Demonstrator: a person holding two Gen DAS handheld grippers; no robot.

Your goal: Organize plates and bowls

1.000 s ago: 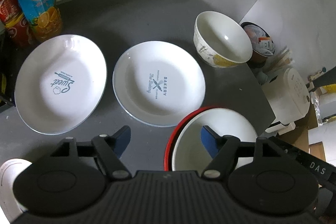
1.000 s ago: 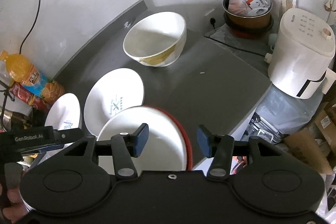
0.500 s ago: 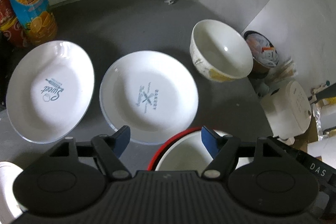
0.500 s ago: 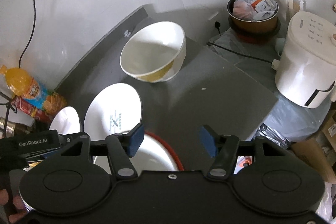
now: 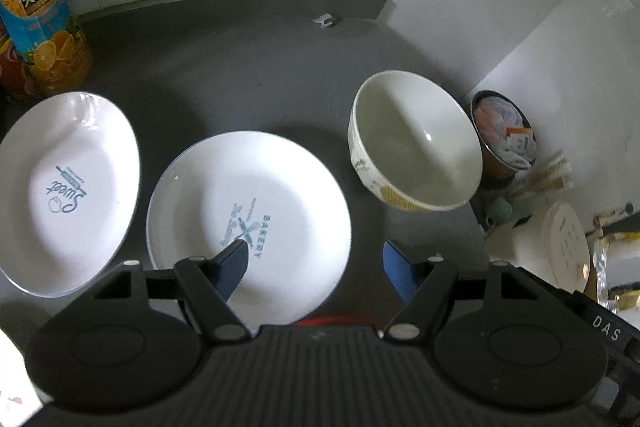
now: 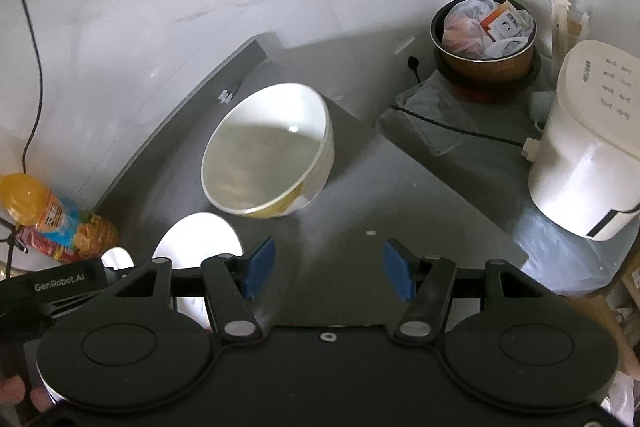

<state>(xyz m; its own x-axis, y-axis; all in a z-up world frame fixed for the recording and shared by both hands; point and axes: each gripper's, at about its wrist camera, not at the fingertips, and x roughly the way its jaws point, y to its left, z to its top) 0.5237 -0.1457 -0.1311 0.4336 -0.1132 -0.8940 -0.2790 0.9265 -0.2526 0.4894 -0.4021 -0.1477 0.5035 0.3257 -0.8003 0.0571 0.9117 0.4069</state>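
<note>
Both your grippers gape wide, empty; the deep bowl [image 6: 267,151] lies ahead-left of your right gripper [image 6: 328,269], nearer than your left gripper [image 5: 316,267]

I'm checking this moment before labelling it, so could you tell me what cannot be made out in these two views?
- Red-rimmed dish: left wrist view, only a blurred red sliver shows; the left gripper body hides the rest.
- Bakery plate: right wrist view, its near part is hidden behind the right gripper.
- Sweet plate: left wrist view, cut off by the left edge.
- Orange drink bottle: left wrist view, top cut off.
</note>
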